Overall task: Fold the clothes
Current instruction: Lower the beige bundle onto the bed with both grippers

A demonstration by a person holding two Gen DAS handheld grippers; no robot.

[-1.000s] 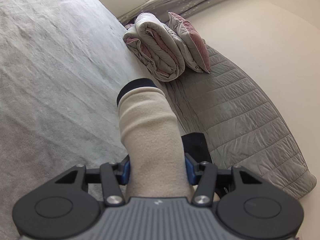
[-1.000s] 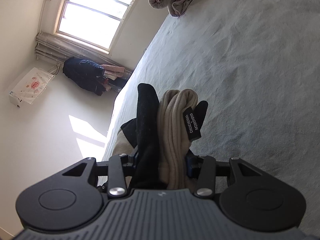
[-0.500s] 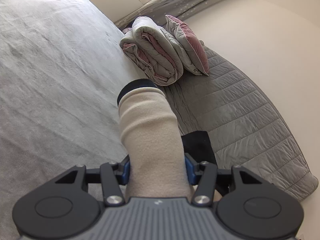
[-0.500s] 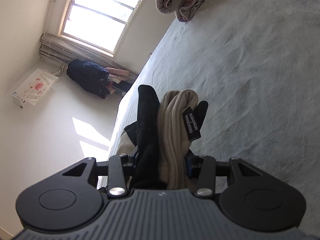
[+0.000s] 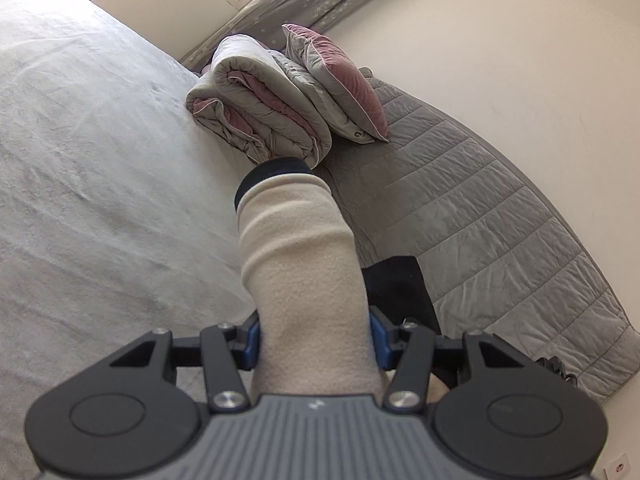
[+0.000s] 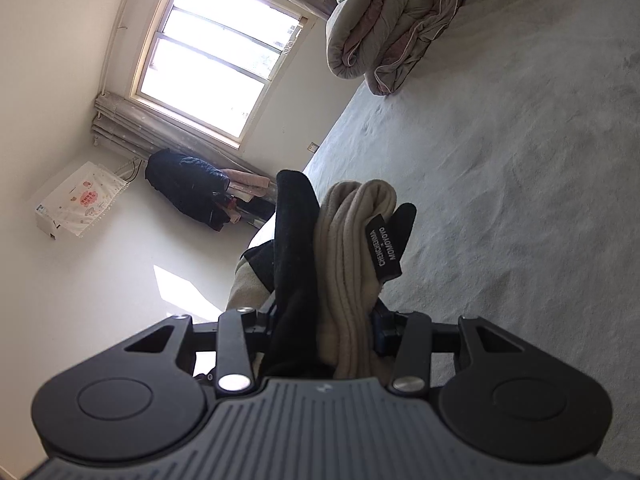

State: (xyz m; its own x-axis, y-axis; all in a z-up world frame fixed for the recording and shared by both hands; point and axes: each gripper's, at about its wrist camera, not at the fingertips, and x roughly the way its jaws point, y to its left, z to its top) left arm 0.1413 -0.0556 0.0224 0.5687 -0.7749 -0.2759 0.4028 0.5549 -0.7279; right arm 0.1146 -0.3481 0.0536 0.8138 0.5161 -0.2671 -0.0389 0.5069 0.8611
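A beige fleece garment with black trim is held by both grippers above the grey bed. In the left wrist view my left gripper is shut on a beige sleeve ending in a dark cuff; its fingertips are hidden under the cloth. In the right wrist view my right gripper is shut on a bunch of the garment, beige folds beside black fabric, with a black label hanging out.
The grey bed cover stretches wide below. A folded grey-pink duvet and a pillow lie by the quilted headboard. The right wrist view shows the duvet, a window and dark clothes hanging.
Both grippers have swung with the garment; the duvet and pillow sit lower and nearer in the left view, and more of the duvet shows in the right view. Grips are unchanged.
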